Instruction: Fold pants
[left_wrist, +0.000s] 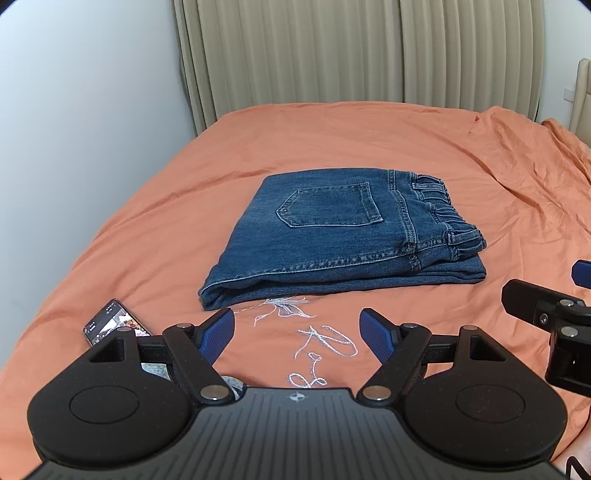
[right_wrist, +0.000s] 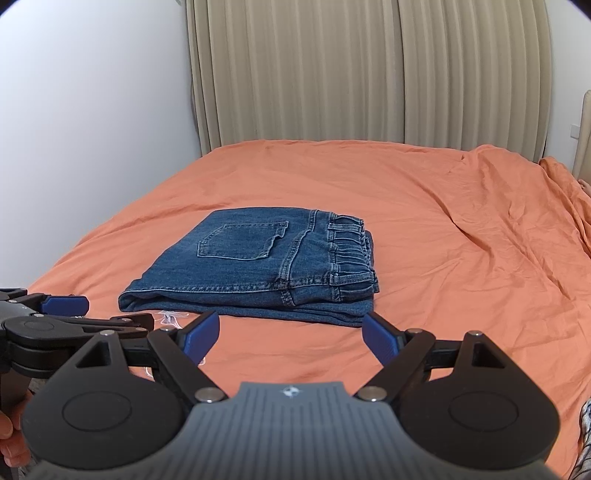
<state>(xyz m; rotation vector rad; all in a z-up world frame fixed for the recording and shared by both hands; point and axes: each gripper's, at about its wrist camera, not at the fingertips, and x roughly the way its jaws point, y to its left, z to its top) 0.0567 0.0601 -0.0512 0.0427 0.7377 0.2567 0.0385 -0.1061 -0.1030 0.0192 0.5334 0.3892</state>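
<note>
A pair of blue denim pants (left_wrist: 332, 236) lies folded into a flat stack on the orange bed, back pocket up and elastic waistband to the right. It also shows in the right wrist view (right_wrist: 255, 269). My left gripper (left_wrist: 297, 325) is open and empty, hovering just short of the stack's near edge. My right gripper (right_wrist: 290, 328) is open and empty, also in front of the near edge. Each gripper shows at the side of the other's view.
A phone (left_wrist: 114, 325) with a lit screen lies on the orange bedsheet (left_wrist: 443, 166) at the near left. White embroidery (left_wrist: 317, 339) marks the sheet in front of the pants. Beige curtains (right_wrist: 369, 74) and a white wall (right_wrist: 92, 92) stand behind the bed.
</note>
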